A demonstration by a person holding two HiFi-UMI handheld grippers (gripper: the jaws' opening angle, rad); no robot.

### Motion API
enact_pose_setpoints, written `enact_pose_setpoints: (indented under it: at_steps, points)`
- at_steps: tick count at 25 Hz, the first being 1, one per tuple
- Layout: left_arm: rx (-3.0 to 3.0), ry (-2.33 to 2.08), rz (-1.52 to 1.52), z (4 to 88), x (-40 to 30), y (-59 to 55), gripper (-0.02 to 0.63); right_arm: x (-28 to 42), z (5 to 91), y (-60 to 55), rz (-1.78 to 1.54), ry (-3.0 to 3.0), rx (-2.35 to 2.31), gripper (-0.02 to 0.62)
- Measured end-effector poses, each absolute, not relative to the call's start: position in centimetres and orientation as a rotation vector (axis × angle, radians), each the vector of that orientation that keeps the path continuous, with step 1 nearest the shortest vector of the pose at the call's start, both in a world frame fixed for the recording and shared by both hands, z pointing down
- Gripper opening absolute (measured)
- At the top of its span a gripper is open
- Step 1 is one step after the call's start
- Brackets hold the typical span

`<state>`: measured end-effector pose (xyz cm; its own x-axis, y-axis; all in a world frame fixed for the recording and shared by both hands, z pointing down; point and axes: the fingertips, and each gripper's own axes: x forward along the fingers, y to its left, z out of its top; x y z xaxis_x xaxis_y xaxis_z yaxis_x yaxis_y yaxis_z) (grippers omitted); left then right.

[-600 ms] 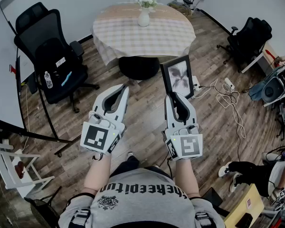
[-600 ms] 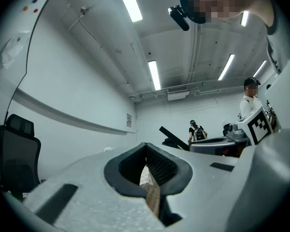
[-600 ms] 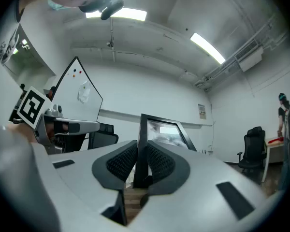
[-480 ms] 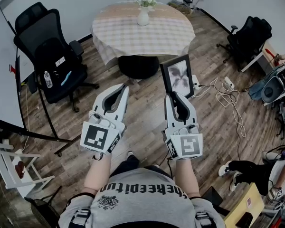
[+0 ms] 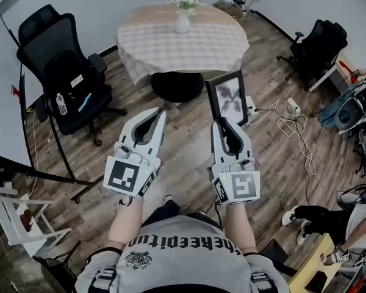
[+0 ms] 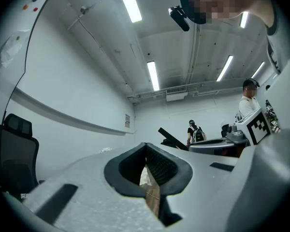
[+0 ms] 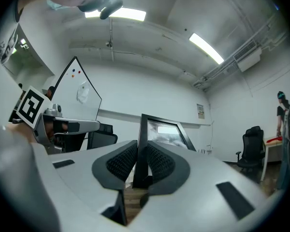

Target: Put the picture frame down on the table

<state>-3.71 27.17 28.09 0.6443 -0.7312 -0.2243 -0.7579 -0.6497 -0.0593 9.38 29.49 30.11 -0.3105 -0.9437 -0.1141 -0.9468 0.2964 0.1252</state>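
A black picture frame (image 5: 230, 96) with a grey abstract print stands upright above the wooden floor, held at its lower edge by my right gripper (image 5: 222, 122), which is shut on it. In the right gripper view the frame (image 7: 165, 131) rises from between the ribbed pads (image 7: 121, 161), pinched at its left edge. My left gripper (image 5: 158, 112) hangs beside it to the left, shut and holding nothing; its jaws (image 6: 146, 147) meet at the tips. The round table (image 5: 201, 44) with a checked cloth lies ahead, beyond both grippers.
A white vase with flowers (image 5: 182, 18) stands at the table's far side. A black office chair (image 5: 64, 72) is left of the table and another (image 5: 320, 44) at the right. Cables and a power strip (image 5: 290, 122) lie on the floor to the right. A person's legs (image 5: 317, 221) show at lower right.
Both grippers and the frame stay where they were. The view has drifted slightly, and the person at lower right has shifted.
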Motion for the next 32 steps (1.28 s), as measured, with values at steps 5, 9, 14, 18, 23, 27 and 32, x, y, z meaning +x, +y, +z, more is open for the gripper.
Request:
enact_pose_setpoints:
  at_steps: [5,9,14,18,23,27,32]
  points:
    - [-2.711,1.223,0.269,28.0,-4.4,26.6,0.015,8.5,30.0,29.0,0.277,2.51,-1.831,0.069]
    - [-2.716,1.213,0.266,28.4,-4.6,26.2,0.015,8.3,30.5,28.7,0.267,2.504,-1.836,0.069]
    - [-2.725,1.205,0.255,28.6,-4.1,25.2,0.015,8.8,30.7,27.7,0.247,2.497,-1.845,0.069]
    - [-2.729,1.211,0.244,28.9,-3.5,23.5,0.015,9.4,30.9,26.0,0.236,2.497,-1.837,0.069]
    - [-2.721,1.23,0.238,28.9,-2.3,20.6,0.015,10.5,31.0,22.9,0.227,2.511,-1.813,0.069]
    - [-2.712,1.238,0.243,28.4,-0.7,17.8,0.015,11.9,30.6,19.9,0.232,2.527,-1.792,0.069]
    - [-2.692,1.27,0.255,28.0,0.8,14.0,0.015,13.3,30.1,15.7,0.243,2.549,-1.758,0.069]
